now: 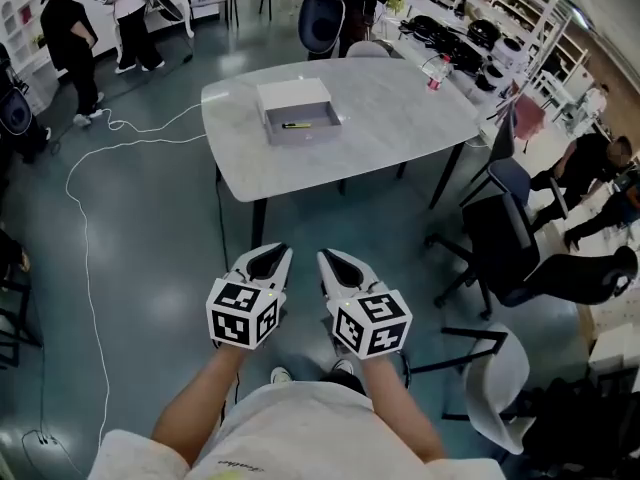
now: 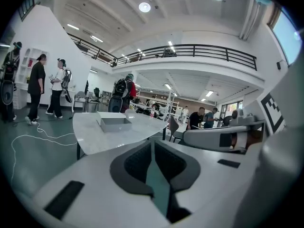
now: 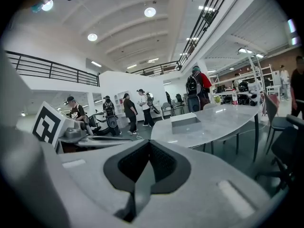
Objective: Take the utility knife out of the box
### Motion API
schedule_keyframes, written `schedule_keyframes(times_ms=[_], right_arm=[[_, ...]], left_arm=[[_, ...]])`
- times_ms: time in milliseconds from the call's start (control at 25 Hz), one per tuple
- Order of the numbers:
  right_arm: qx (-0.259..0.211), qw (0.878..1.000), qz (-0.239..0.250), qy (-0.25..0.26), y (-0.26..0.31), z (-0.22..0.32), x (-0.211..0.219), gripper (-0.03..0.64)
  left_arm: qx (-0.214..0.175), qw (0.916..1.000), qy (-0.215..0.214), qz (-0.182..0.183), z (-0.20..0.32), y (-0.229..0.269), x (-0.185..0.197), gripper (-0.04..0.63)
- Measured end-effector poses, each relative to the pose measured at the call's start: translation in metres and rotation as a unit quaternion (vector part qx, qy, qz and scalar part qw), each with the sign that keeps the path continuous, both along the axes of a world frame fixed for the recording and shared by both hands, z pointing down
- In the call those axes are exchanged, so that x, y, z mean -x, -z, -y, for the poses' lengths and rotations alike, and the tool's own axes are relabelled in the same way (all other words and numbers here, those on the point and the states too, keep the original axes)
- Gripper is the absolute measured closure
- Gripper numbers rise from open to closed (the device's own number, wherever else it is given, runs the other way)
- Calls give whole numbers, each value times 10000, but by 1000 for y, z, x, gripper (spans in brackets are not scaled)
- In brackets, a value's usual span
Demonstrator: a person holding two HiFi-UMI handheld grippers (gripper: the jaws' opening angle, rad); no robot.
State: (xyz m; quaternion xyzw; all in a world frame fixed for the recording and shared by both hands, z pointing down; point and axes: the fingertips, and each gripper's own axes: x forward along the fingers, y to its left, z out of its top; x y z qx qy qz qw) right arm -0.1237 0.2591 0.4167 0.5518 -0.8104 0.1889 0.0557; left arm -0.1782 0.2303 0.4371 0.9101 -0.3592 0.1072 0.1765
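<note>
Tabletop: pale grey, marbled. Box: grey. Utility knife: yellow and black. Left hand-held gripper and right hand-held gripper: white, black-and-white marker cubes. Floor: dark teal-grey.

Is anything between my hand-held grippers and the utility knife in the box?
Nothing visible blocks it. The box is open-topped and the utility knife lies exposed inside. Only bare floor and table lie before the left hand-held gripper and right hand-held gripper.

Open floor straight ahead up to the table, free tabletop all round the box, office chair crowding the right, white cable trailing left.
</note>
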Motion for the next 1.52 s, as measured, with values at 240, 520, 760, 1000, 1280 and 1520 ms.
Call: schedule_keyframes(times_ms=[240,520,760,1000,1280,1520], right_arm=[[0,10000,7,-52,-2,14,-11,612],[12,9999,124,71,-11,48,-33,612],[34,9993,215,291,-7,89,-61,612],[37,9985,246,488,-5,121,-97,612],[54,9971,342,679,-6,156,-136,612],[110,9958,383,822,-12,181,-164,612]], left_arm=[[12,10000,-71,-19,13,-4,-12,568],[49,10000,45,41,46,-11,-32,568],[70,9996,266,60,88,-5,-59,568],[78,9989,454,106,117,-1,-96,568],[77,9978,643,165,149,-1,-134,568],[107,9968,762,216,171,-4,-161,568]])
